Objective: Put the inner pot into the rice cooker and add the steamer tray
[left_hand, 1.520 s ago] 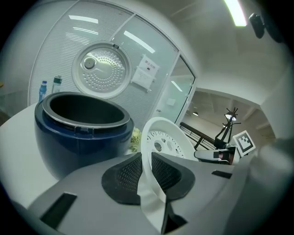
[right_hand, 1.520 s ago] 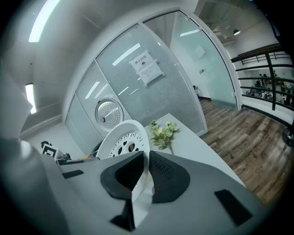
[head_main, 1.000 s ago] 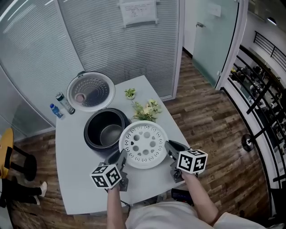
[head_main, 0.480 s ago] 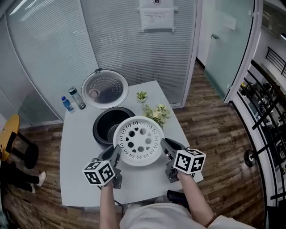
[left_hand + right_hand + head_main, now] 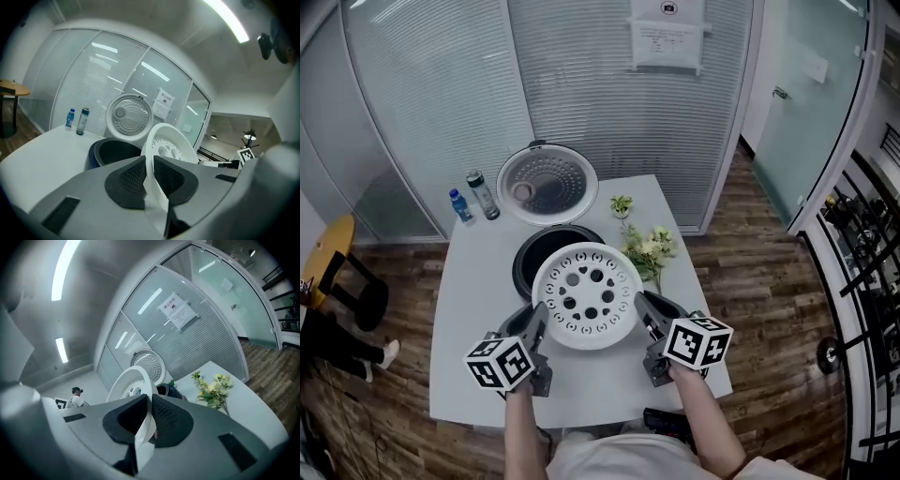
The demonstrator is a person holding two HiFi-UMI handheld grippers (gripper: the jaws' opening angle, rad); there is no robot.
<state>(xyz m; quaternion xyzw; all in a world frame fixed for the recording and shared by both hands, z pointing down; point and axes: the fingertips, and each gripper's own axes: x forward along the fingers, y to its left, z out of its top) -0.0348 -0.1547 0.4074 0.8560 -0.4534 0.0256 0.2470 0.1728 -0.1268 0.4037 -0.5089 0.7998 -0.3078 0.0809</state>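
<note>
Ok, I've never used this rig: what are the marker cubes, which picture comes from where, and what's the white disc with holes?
There is no robot arm. A person holds a two-jaw gripper in each hand, and the marker cubes are part of those grippers. The head view looks down from the person's head. The two gripper views look along each gripper's jaws. The left gripper and right gripper are each shut on the rim of the white steamer tray, holding it off the table by the open rice cooker. Two bottles, flowers and a small plant are on the table.
</note>
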